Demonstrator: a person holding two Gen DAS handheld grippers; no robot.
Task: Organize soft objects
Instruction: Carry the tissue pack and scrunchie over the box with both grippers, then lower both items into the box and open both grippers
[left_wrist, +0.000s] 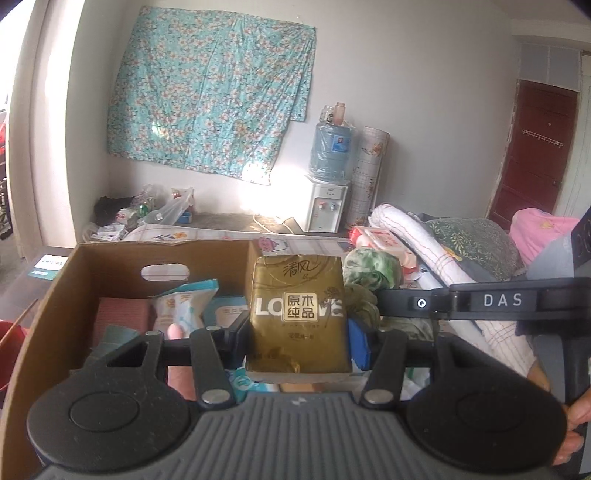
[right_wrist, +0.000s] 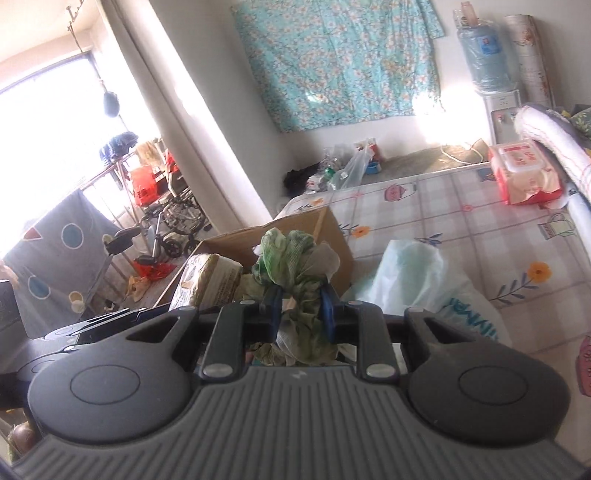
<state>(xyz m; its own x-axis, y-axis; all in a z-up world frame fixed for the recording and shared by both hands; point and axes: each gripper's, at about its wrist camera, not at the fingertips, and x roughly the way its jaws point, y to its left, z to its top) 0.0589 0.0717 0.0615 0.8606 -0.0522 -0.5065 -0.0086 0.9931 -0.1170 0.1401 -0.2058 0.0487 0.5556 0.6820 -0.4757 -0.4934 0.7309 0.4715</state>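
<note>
Tissue pack (left_wrist: 299, 314), gold-wrapped, sits clamped upright between the fingers of the left gripper (left_wrist: 300, 334), held over the open cardboard box (left_wrist: 110, 266) that stands at the near left corner of the bed (right_wrist: 461, 221). Just beside it, the right gripper (right_wrist: 301, 310) is closed on a bunched green cloth (right_wrist: 291, 258), its blue pads pressing into the folds, and this bundle hangs near the box's right wall.

Inside the box a red-brown item (left_wrist: 122, 314), a white snack-like packet (left_wrist: 181, 306) and a pale blue pack (left_wrist: 229, 314) already lie along the floor, so free room looks tight.

To do this step well, the pack probably wants lowering flat against the right inner wall, clear of the packet, and letting go only once its base rests on something. The cloth should follow afterwards, tucked into whatever gap remains, since it squashes easily and the pack does not. Keeping the two tools from crossing matters: they are close together here.

A red wet-wipes pack (right_wrist: 524, 173) remains near the bed's far edge, and a pale plastic bag (right_wrist: 417, 280) lies just beside the box.
</note>
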